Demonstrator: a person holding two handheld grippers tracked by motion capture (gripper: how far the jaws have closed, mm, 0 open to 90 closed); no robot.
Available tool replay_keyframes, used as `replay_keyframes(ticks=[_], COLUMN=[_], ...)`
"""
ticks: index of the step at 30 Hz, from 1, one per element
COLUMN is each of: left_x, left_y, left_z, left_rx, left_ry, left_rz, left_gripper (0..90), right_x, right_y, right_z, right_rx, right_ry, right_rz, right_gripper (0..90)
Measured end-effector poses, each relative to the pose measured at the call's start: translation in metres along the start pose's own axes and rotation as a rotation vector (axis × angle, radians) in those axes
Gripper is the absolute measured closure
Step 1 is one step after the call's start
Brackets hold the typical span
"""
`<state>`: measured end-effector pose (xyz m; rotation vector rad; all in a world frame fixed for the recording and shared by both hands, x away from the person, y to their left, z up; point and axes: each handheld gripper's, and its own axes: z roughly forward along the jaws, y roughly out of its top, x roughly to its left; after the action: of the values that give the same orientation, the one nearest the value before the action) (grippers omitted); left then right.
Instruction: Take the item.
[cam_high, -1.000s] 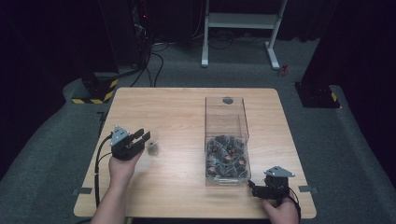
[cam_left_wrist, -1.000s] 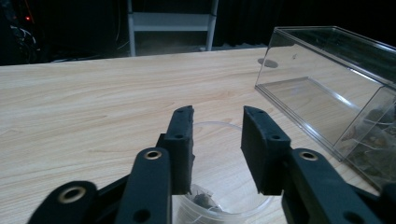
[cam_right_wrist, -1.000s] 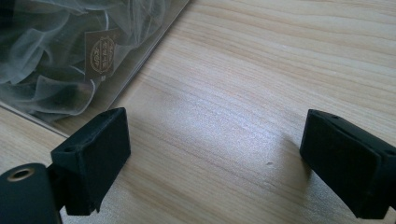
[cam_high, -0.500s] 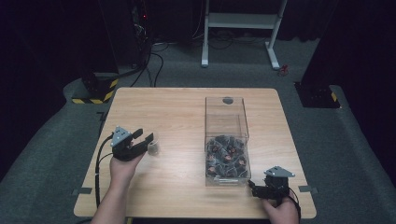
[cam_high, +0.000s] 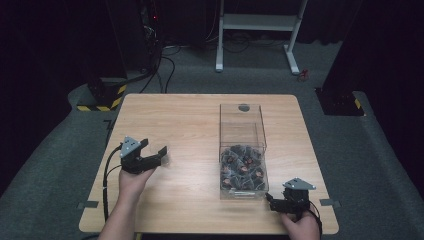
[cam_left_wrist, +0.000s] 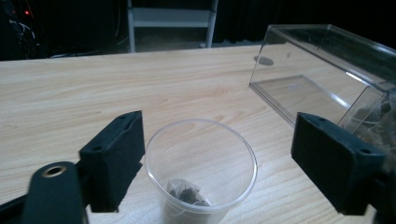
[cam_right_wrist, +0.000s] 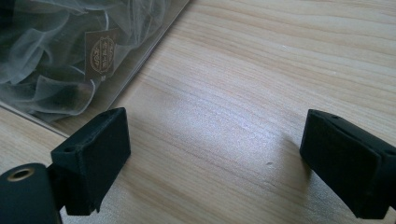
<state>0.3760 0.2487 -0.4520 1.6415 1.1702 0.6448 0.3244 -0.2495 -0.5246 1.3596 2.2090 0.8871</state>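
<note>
Compared with a second ago, the left hand-held gripper (cam_high: 159, 154) has slid a little toward the right of the high view, closing on the clear plastic cup (cam_left_wrist: 201, 166), and its jaws now stand on either side of the cup. They are spread wide: in the left gripper view the left jaw sits just beside the cup's rim while the right jaw is well apart from it, so nothing is gripped. The cup stands upright on the wooden bench (cam_high: 190, 120), left of centre in the high view, and a small dark sachet (cam_left_wrist: 186, 193) lies at its bottom.

The right hand-held gripper (cam_high: 270, 200) has not moved since the earlier frames. It rests at the lower right of the high view, just beside the near corner of the clear plastic box (cam_high: 242, 147), with its jaws wide apart over bare wood and holding nothing.

The box lies lengthwise right of centre, and its near end is heaped with gauzy sachets (cam_high: 241, 167) (one printed paper tag (cam_right_wrist: 102, 52) shows through the wall in the right gripper view). Its far end is bare. A small dark round mark (cam_high: 244, 107) shows at the bench's far edge behind the box. Beyond the bench stand a white frame (cam_high: 257, 22) and cables (cam_high: 162, 62) on grey carpet.
</note>
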Motion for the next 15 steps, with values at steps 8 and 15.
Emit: replay_keyframes(ticks=[8, 15], left_x=[0.002, 0.012], left_y=[-0.003, -0.014], left_z=[-0.003, -0.008], left_rx=[0.047, 0.092], left_ry=[0.001, -0.007], left_rz=[0.004, -0.019], left_gripper=[14.2, 14.3], right_x=[0.000, 0.000], right_y=[0.000, 0.000], right_z=[0.000, 0.000], right_rx=[0.000, 0.000], right_ry=[0.001, 0.002], right_rz=[0.000, 0.000], right_gripper=[8.3, 8.3])
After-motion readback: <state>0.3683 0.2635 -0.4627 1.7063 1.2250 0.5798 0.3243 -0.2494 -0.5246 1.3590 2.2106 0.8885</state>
